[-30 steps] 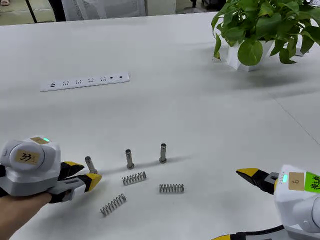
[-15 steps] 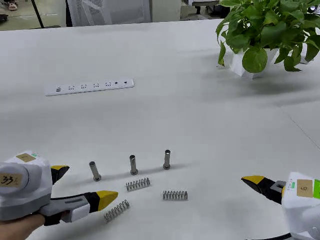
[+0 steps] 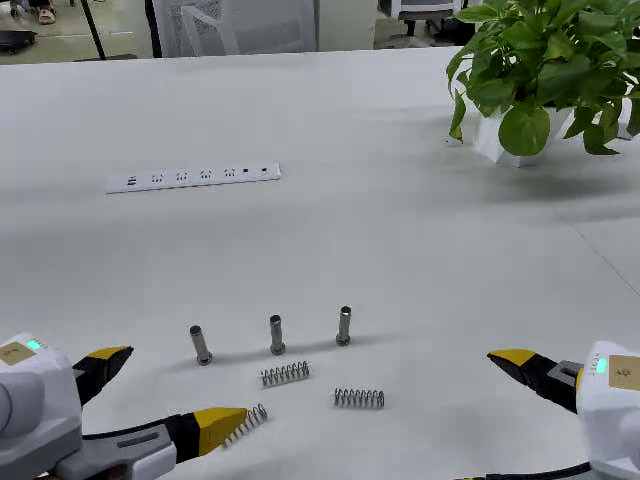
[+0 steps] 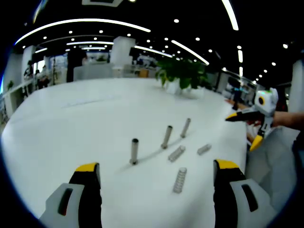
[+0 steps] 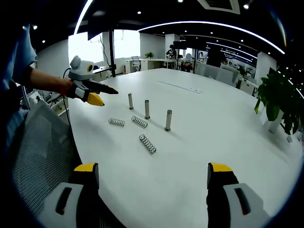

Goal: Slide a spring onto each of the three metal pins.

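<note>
Head view is showing three springs (image 3: 285,374) lying before the pins (image 3: 276,335) on the bench (image 3: 400,230); fingers (image 3: 218,420) of left gripper (image 3: 163,390) and right gripper (image 5: 153,168) are gaping, empty. They are looking light and rolly, so gently pinching mid-length seems best.

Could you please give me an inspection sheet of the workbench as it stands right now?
Surface: white table, no spills or marks seen.
Job's things: three metal pins upright in a row, all bare; three springs lying flat in front of them, none on a pin.
Clutter: power strip further back; potted plant at the far right.
Grippers: left gripper open, one finger's tip beside the nearest spring; right gripper open, apart from the parts.
Cables: nothing seen.
Surroundings: office chairs beyond the table's far edge.
</note>
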`<state>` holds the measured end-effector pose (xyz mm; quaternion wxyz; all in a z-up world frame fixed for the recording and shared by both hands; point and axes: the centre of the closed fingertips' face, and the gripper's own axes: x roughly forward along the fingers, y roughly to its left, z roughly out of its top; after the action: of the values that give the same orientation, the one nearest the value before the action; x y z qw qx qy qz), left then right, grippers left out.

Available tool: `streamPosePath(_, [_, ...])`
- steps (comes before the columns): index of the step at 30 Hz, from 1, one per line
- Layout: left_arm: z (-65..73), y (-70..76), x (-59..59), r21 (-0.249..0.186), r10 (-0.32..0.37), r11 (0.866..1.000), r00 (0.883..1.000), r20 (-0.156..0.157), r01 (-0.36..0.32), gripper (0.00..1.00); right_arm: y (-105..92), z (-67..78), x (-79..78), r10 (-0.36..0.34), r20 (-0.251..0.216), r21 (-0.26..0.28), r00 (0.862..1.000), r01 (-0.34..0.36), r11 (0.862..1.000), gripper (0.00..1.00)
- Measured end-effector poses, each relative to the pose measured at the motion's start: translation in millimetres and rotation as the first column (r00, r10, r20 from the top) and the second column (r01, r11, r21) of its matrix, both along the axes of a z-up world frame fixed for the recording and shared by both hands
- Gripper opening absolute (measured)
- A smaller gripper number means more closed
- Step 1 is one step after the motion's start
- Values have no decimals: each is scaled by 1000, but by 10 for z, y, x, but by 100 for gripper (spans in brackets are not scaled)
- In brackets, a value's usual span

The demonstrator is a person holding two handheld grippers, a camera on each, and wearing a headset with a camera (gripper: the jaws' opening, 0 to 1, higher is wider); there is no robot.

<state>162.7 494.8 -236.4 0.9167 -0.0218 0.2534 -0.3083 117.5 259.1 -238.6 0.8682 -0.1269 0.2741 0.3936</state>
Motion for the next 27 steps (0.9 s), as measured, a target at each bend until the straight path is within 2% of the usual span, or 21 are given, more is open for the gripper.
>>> streamPosePath(1, [3, -6, -33, 0, -7, 1000, 1000, 8, 7, 100, 7, 2, -3, 2, -4, 5, 1000, -2, 1000, 97])
streamPosePath(8, [-82, 20, -187, 14, -38, 999, 999, -14, 38, 100, 50, 23, -20, 7, -20, 36, 1000, -7, 999, 99])
streamPosePath(12, [-119, 8, -238, -13, -28, 1000, 999, -29, 27, 100, 50, 9, -9, 8, -24, 28, 1000, -8, 1000, 99])
streamPosePath(19, [-117, -25, -312, -21, -29, 999, 999, -33, 28, 100, 91, 22, 0, 12, -21, 29, 1000, -11, 1000, 99])
streamPosePath(25, [-78, -42, -375, 5, -57, 998, 998, -19, 57, 100, 103, 28, -1, 16, -16, 28, 1000, -15, 999, 99])
streamPosePath(27, [-76, -48, -395, 37, -78, 996, 997, -10, 79, 100, 99, 32, 2, 15, -15, 29, 1000, -14, 999, 99])
